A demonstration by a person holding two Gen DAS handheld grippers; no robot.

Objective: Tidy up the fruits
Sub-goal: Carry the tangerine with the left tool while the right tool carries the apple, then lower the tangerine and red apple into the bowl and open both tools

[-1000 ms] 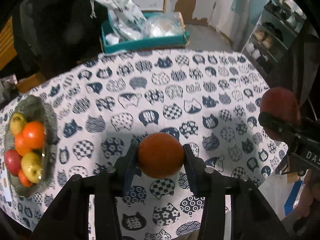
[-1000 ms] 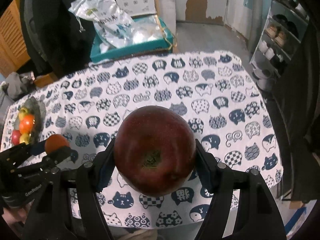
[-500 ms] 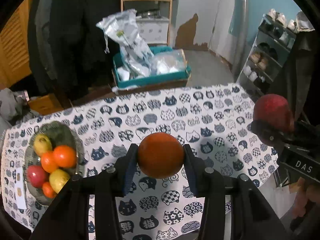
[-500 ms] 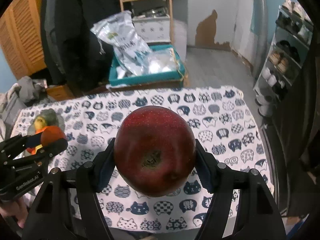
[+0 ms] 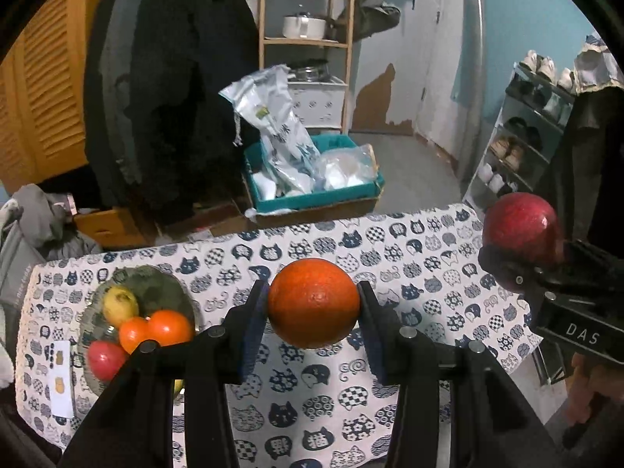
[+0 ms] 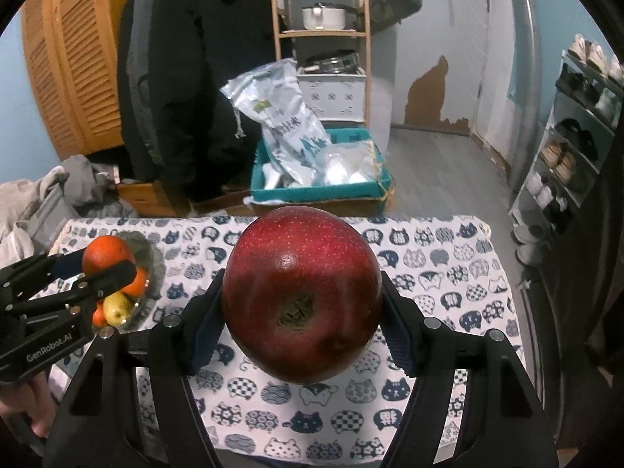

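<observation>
Orange [image 5: 314, 302]: clamped in your left tongs [image 5: 312, 314], held above the worktop [image 5: 409, 249].
Red apple [image 6: 302, 298]: gripped by your right tongs [image 6: 302, 318], also aloft.
Fruit bowl [image 5: 163, 280]: holds a lemon, oranges and a red fruit; both carried fruits are not yet placed.
The left view shows the bowl's contents plainly; the right view shows the apple's blossom end.

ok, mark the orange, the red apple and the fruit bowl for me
orange [image 5: 314, 302]: left wrist view, middle of its peel.
red apple [image 6: 302, 296]: right wrist view, middle of its front face.
fruit bowl [image 5: 163, 280]: left wrist view, bare inner wall.
</observation>
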